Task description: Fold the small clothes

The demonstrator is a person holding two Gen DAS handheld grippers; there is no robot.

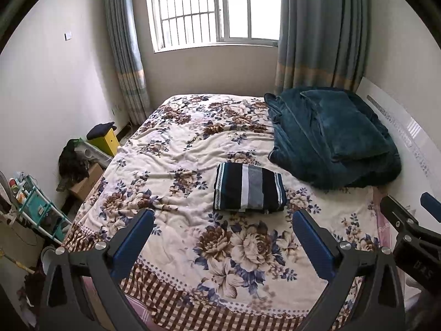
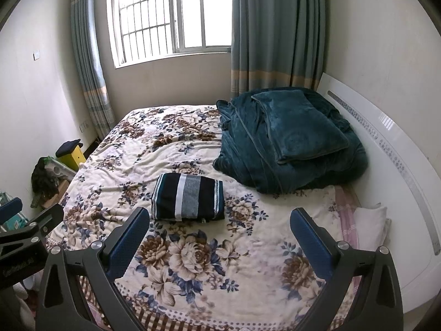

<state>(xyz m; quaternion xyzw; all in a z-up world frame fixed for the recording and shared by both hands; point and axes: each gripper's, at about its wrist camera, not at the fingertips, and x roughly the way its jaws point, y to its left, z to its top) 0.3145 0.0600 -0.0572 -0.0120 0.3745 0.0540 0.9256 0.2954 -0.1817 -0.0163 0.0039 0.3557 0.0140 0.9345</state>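
Left gripper sits at the bottom of its frame, blue-padded jaws spread wide apart and holding nothing. Right gripper likewise has its jaws wide apart and empty. Both hover above a floral blanket covering the bed. The folded striped garment lies on the blanket at frame centre, just beyond the fingertips, untouched. A heaped teal blanket fills the right side. A barred window sits at top centre.
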